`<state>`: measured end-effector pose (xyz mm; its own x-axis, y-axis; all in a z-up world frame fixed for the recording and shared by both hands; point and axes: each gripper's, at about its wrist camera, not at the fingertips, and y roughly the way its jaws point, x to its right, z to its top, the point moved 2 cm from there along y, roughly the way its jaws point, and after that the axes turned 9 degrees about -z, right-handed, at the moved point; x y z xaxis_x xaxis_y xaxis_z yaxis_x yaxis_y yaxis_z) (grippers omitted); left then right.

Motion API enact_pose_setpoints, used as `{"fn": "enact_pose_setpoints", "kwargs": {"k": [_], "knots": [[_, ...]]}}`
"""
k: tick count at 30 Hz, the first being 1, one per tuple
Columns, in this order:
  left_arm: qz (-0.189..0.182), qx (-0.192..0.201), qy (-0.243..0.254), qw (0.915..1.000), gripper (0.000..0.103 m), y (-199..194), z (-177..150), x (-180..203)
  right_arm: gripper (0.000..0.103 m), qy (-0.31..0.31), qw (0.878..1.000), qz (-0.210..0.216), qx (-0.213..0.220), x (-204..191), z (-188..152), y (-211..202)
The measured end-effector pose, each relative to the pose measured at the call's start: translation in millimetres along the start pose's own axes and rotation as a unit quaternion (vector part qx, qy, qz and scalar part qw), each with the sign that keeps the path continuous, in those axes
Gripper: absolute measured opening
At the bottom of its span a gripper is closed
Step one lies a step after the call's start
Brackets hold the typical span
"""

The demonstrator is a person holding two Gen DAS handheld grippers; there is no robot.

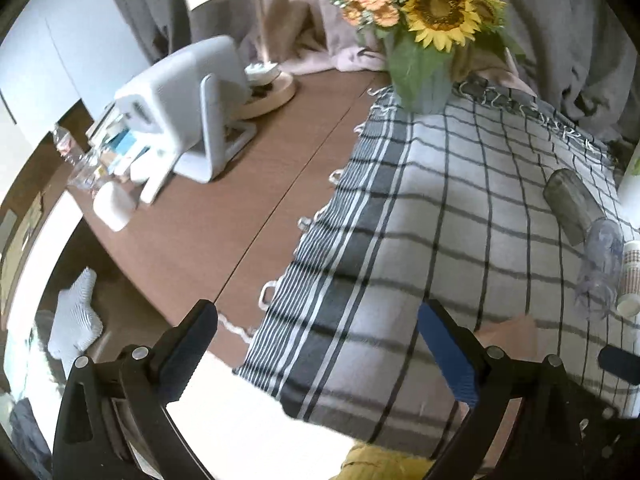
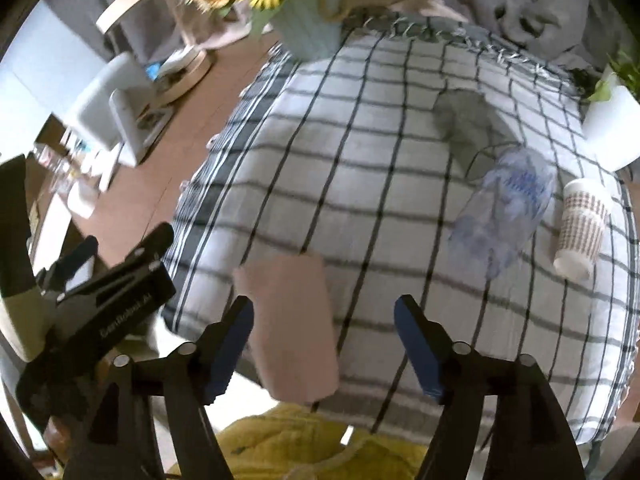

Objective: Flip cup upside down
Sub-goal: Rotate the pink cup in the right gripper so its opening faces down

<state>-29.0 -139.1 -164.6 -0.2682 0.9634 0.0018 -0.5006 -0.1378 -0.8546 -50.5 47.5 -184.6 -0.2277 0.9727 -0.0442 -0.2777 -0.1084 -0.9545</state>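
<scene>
A brown wooden bench (image 1: 224, 216) carries a grey-and-white checked cloth (image 2: 360, 184). On the cloth's near edge stands a pale pink cup (image 2: 292, 328), between the right gripper (image 2: 324, 344) fingers, which are spread apart and not touching it. The left gripper (image 1: 316, 344), also spread apart, holds nothing, left of the cup.

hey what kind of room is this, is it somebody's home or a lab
Most likely a home, a living or dining area. A wooden table carries a checked cloth, a vase of sunflowers, a round lamp, and curtains hang behind.
</scene>
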Motion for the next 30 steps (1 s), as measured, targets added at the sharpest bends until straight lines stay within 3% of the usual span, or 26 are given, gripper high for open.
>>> {"fn": "enact_pose_setpoints", "kwargs": {"k": [7,13,23,26,30], "knots": [[0.007,-0.033,-0.021,0.9992,0.102,5,-26,-17,0.077,-0.013,0.998,0.023,-0.061,-13,-25,21],[0.015,-0.054,-0.020,0.9982,0.102,16,-44,-22,0.077,-0.026,0.996,0.025,-0.084,-22,-37,40],[0.043,-0.059,-0.018,0.9972,0.102,27,-50,-30,0.077,-0.048,0.996,0.005,-0.076,-34,-38,63],[0.045,-0.056,-0.015,0.9973,0.102,27,-49,-29,0.067,-0.045,0.996,-0.001,-0.073,-32,-38,63],[0.038,-0.051,-0.007,0.9980,0.102,25,-44,-25,0.066,-0.036,0.997,-0.001,-0.068,-26,-37,55]]}}
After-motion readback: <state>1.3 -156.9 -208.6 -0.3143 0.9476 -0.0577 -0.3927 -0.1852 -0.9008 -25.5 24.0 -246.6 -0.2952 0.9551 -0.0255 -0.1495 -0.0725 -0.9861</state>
